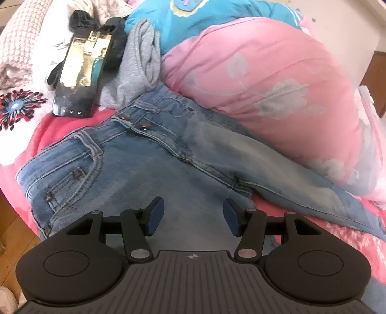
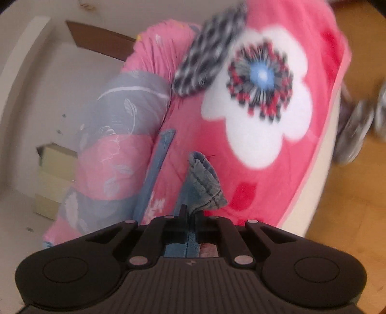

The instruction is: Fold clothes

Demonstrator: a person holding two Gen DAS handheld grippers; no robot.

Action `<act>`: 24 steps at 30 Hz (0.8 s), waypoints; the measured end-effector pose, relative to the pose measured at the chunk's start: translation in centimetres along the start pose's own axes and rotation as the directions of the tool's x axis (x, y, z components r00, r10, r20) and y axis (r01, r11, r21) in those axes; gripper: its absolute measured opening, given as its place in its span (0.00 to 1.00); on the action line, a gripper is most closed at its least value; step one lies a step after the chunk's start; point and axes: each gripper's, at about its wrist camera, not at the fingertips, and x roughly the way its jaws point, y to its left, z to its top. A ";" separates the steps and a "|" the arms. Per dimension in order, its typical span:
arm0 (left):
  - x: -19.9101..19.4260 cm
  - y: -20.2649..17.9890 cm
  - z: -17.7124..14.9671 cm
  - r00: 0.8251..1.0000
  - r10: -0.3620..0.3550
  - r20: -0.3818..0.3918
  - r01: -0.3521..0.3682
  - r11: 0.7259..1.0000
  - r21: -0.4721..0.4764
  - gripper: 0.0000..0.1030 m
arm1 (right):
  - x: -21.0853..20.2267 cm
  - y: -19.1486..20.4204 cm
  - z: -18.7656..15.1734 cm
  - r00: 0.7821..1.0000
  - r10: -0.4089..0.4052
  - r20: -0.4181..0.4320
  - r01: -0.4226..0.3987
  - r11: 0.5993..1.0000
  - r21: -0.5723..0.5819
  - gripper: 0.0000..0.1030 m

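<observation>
Left hand-held gripper (image 1: 191, 218): its jaws are standing about half open with blue pads (image 1: 154, 215) apart, hovering over the thigh of the faded blue denim jeans (image 1: 135, 164) and gripping nothing.
Right hand-held gripper (image 2: 190, 212): its jaws are sitting fully closed, pinching a bunched hem of the jeans' leg (image 2: 205, 183), which is sticking up past the fingertips toward 12 o'clock.
Faded blue denim jeans: in the left wrist view they are lying on the bed, waistband toward 11 o'clock, one leg running out toward 4 o'clock under the edge of the duvet; in the right wrist view a second strip of denim (image 2: 156, 169) is stretching from the gripper toward 11 o'clock.
Pink fleece blanket with large white flowers (image 2: 265, 135): it is covering the bed under the jeans, filling the right wrist view from 12 to 3 o'clock.
Black smartphone (image 1: 80, 77): it is lying face up at 10 o'clock from the jeans' waistband, just beside it, screen reflecting the room.
Grey knitted garment (image 1: 142, 65): it is lying crumpled right of the phone, touching the waistband.
Pink duvet with pale flowers (image 1: 277, 96): it is bulging at 1 to 3 o'clock, resting against the jeans.
Turquoise printed fabric (image 1: 205, 21): it is lying at 12 o'clock behind the duvet.
</observation>
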 end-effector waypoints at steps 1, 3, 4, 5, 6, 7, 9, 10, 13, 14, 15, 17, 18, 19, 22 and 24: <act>0.1 0.2 0.0 1.000 0.000 -0.002 0.000 1.000 -0.011 0.52 | -0.8 -0.3 0.0 1.000 -0.027 0.002 0.027 1.000 0.012 0.04; 0.3 0.7 0.0 1.000 -0.003 -0.008 0.003 1.000 -0.030 0.52 | -1.6 -1.3 -0.2 0.996 -0.091 -0.005 0.092 0.995 0.046 0.04; 0.3 0.8 0.0 1.000 -0.006 -0.009 0.005 0.999 -0.037 0.52 | -2.0 -1.9 -0.5 0.993 -0.120 -0.012 0.120 0.990 0.067 0.04; 0.3 1.0 0.0 1.000 -0.008 -0.008 0.008 0.999 -0.040 0.52 | -2.5 -2.7 -1.0 0.990 -0.138 -0.017 0.139 0.986 0.092 0.04; 0.2 1.1 0.0 1.000 -0.007 -0.005 0.007 0.999 -0.039 0.52 | -2.8 -3.4 -1.4 0.987 -0.159 -0.023 0.161 0.981 0.112 0.04; 0.2 1.1 0.0 1.000 -0.007 -0.002 0.007 0.999 -0.038 0.52 | -3.0 -4.0 -2.0 0.983 -0.183 -0.031 0.185 0.975 0.125 0.04; 0.1 1.2 0.0 1.000 -0.012 0.002 0.012 0.999 -0.037 0.52 | -3.3 -5.4 -3.0 0.973 -0.225 -0.046 0.230 0.961 0.153 0.04; 0.1 1.2 0.0 1.000 -0.016 0.002 0.016 0.999 -0.038 0.52 | -3.4 -6.1 -3.6 0.970 -0.237 -0.051 0.243 0.955 0.171 0.04; 0.0 1.3 0.1 1.000 -0.029 0.004 0.029 0.999 -0.034 0.52 | -3.2 -7.9 -4.7 0.961 -0.265 -0.075 0.275 0.936 0.222 0.07; 0.0 1.2 0.1 0.999 -0.032 0.006 0.032 0.999 -0.029 0.52 | -3.2 -8.2 -4.8 0.958 -0.272 -0.085 0.285 0.930 0.234 0.10; -0.1 1.2 0.1 0.999 -0.035 0.008 0.035 0.999 -0.024 0.52 | -3.3 -8.1 -4.6 0.953 -0.287 -0.095 0.301 0.926 0.227 0.16; -0.1 1.3 0.2 0.999 -0.034 0.015 0.034 0.999 -0.019 0.52 | -4.4 -6.9 -3.7 0.923 -0.380 -0.056 0.384 0.911 0.151 0.28; -0.1 1.4 0.2 0.999 -0.032 0.020 0.033 0.999 -0.017 0.52 | -5.1 -6.2 -3.1 0.901 -0.432 -0.022 0.432 0.895 0.107 0.38; -0.1 1.5 0.2 0.999 -0.027 0.023 0.028 0.999 -0.017 0.52 | -5.8 -5.5 -2.6 0.876 -0.482 0.014 0.480 0.875 0.066 0.38; 0.0 2.0 0.2 0.999 -0.020 0.030 0.021 0.999 -0.039 0.52 | -7.0 -0.6 -1.6 0.823 -0.547 0.154 0.565 0.815 -0.129 0.38; 0.0 2.2 0.3 0.999 -0.022 0.035 0.024 0.998 -0.052 0.53 | -5.7 4.5 -2.0 0.863 -0.466 0.193 0.505 0.809 -0.302 0.39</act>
